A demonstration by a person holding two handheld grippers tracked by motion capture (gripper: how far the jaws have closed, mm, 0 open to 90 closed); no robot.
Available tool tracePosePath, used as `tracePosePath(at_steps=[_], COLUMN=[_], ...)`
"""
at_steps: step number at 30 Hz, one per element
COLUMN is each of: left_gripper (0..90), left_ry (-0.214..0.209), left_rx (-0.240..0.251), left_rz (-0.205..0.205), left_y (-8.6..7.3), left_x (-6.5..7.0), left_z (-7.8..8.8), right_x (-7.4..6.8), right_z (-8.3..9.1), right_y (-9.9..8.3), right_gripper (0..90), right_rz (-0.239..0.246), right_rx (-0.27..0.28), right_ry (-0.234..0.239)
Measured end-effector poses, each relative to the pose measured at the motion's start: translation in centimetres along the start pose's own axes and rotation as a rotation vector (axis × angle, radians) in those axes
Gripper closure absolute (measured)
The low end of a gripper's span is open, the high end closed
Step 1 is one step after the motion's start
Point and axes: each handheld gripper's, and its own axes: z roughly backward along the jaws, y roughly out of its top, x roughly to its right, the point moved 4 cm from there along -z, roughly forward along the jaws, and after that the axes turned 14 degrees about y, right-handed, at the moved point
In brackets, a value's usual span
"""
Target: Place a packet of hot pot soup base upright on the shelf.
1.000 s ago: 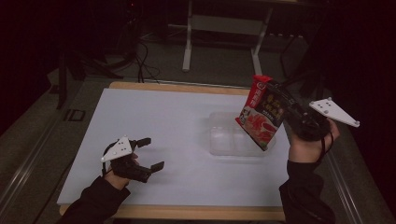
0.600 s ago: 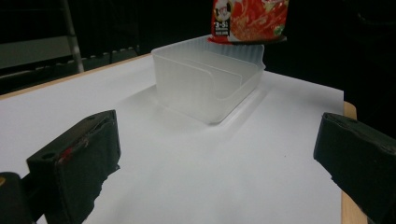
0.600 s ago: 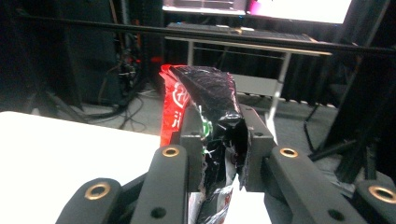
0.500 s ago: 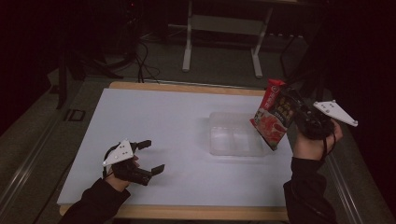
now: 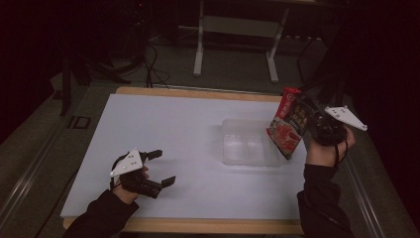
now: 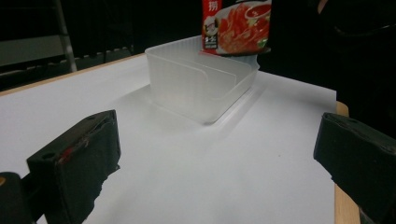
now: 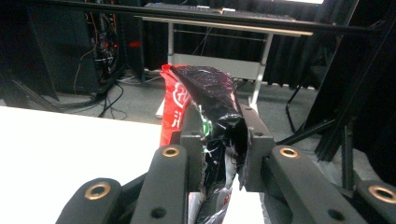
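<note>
A red and black snack packet (image 5: 288, 124) hangs in the air over the right edge of a clear plastic container (image 5: 248, 143). My right gripper (image 5: 311, 119) is shut on the packet, and in the right gripper view the crumpled packet (image 7: 205, 107) is pinched between the two jaws. In the left gripper view the packet (image 6: 236, 25) hovers just above the far rim of the container (image 6: 201, 84). My left gripper (image 5: 161, 167) rests open near the table's front left, with nothing between its fingers (image 6: 77, 163).
The white table top (image 5: 173, 129) has a wooden edge along the front and back. A metal table frame (image 5: 236, 29) stands on the floor beyond the table, with cables on the floor at the back left.
My right gripper has carried the packet down and to the right, from over the container's middle to its right edge. The left gripper has barely moved.
</note>
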Motion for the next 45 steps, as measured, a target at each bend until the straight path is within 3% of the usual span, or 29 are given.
tracePosePath(at_steps=[12,25,45], left_gripper=[1.1,1.1,1.1], left_ry=[-0.004,-0.013,-0.02], left_rx=[0.002,0.001,-0.01], left_rz=[0.005,0.007,0.008], left_y=[-0.1,-0.1,-0.3], left_x=[0.0,0.1,0.1], left_z=[0.0,-0.1,-0.2], right_x=[-0.4,-0.6,-1.4], right_z=[-1.5,-1.7,0.5], right_y=[-2.1,-3.0,-4.5], right_gripper=[75.5,75.4,74.9], right_rz=[-0.026,-0.032,-0.031], right_rx=[-0.031,-0.05,-0.001], right_ry=[0.016,0.032,0.05])
